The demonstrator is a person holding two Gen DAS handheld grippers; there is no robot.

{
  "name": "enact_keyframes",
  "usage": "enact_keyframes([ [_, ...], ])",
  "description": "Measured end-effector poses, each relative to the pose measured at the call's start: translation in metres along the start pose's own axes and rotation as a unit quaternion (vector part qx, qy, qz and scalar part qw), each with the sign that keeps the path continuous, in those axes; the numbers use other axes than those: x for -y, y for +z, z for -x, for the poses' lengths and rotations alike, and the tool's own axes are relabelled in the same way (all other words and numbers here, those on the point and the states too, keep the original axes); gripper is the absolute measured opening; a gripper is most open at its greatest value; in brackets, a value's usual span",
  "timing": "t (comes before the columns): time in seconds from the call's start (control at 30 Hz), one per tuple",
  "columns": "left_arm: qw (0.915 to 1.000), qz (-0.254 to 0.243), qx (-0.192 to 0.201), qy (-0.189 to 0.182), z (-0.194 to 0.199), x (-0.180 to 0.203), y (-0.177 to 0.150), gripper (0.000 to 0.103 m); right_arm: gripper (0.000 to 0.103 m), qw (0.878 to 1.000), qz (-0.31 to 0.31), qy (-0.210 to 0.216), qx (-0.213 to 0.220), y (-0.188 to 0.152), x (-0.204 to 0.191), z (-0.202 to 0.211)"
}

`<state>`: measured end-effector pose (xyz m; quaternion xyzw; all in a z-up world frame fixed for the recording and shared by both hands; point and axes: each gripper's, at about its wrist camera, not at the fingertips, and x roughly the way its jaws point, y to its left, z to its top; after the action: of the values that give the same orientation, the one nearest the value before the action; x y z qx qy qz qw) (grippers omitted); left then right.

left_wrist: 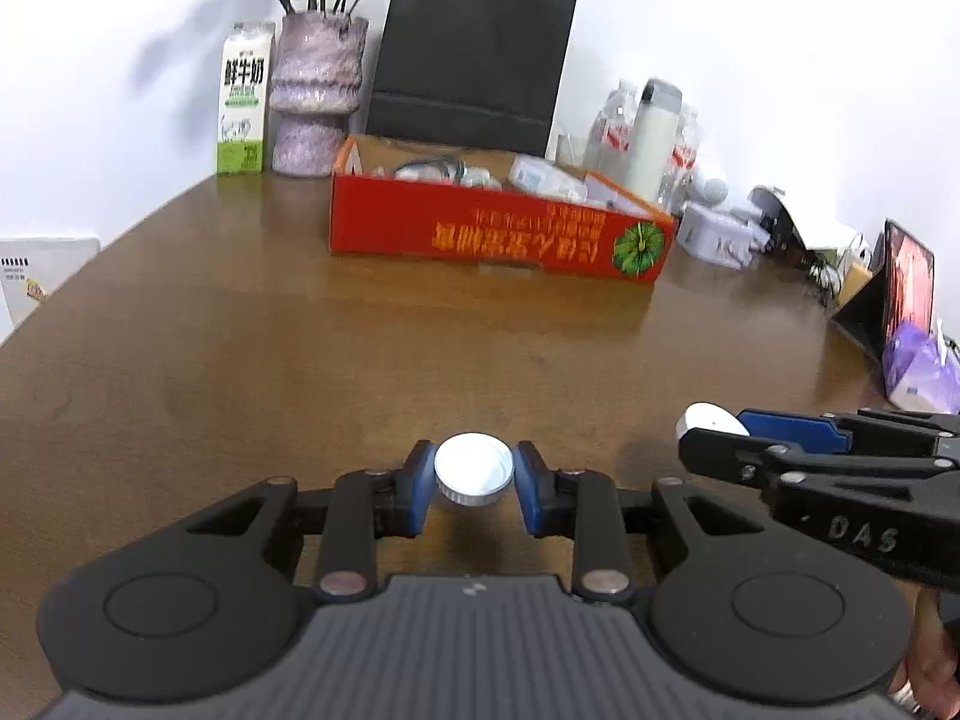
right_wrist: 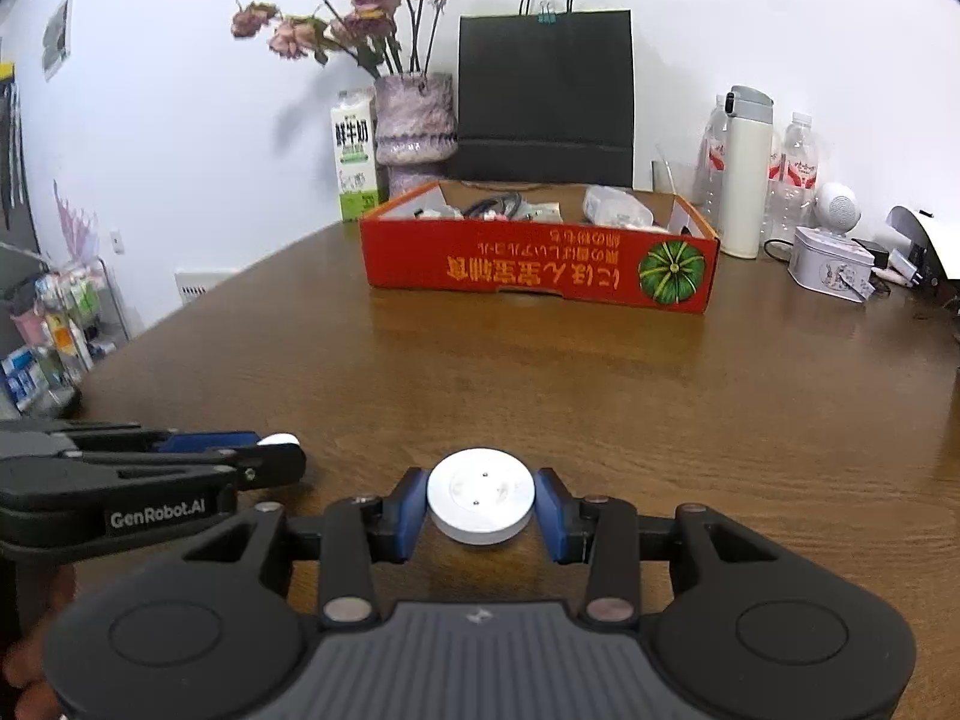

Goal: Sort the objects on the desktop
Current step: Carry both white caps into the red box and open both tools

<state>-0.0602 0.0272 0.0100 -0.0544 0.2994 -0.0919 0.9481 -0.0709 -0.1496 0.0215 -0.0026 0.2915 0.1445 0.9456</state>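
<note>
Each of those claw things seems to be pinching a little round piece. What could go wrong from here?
The silver cap sits between just the tips of the left gripper, so it might slip out on the way. The right gripper pinches a smooth white disc the same way. The red box already looks crowded, so dropped pieces could bounce off its contents.

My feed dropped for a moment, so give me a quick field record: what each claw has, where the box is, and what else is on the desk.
left claw: shut on a silver ridged cap
right claw: shut on a white round disc
claw layout: side by side above the wooden desk, near edge
red box: ahead, open top, already holding cables and small items
behind box: black paper bag, vase of dried flowers, milk carton
right of box: white flask, water bottles
</note>
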Motion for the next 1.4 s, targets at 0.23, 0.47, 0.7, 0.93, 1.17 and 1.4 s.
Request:
enact_keyframes([
  [0.23,0.9993,0.015,0.024,-0.025,-0.027,-0.019,0.070,0.029,0.038,0.999,-0.011,0.018,0.046,0.072,0.035,-0.008],
  [0.47,0.9987,0.020,0.009,-0.046,-0.109,-0.031,0.173,0.029,0.038,0.998,-0.033,0.052,0.032,0.177,0.075,-0.087],
  [0.7,0.9993,-0.012,-0.026,0.026,-0.206,-0.033,0.233,0.029,0.038,0.994,-0.071,0.063,-0.057,0.233,0.099,-0.212],
  [0.93,0.9979,0.034,-0.053,0.017,-0.262,-0.047,0.240,0.062,0.045,0.990,-0.061,0.048,-0.114,0.241,0.105,-0.290],
  [1.17,0.9973,0.058,-0.041,0.018,-0.249,-0.062,0.246,0.077,0.056,0.995,-0.066,0.018,-0.079,0.245,0.112,-0.270],
  [1.4,0.9976,0.049,-0.007,0.050,-0.181,-0.044,0.220,0.087,0.069,0.997,-0.054,0.001,-0.057,0.224,0.105,-0.207],
])
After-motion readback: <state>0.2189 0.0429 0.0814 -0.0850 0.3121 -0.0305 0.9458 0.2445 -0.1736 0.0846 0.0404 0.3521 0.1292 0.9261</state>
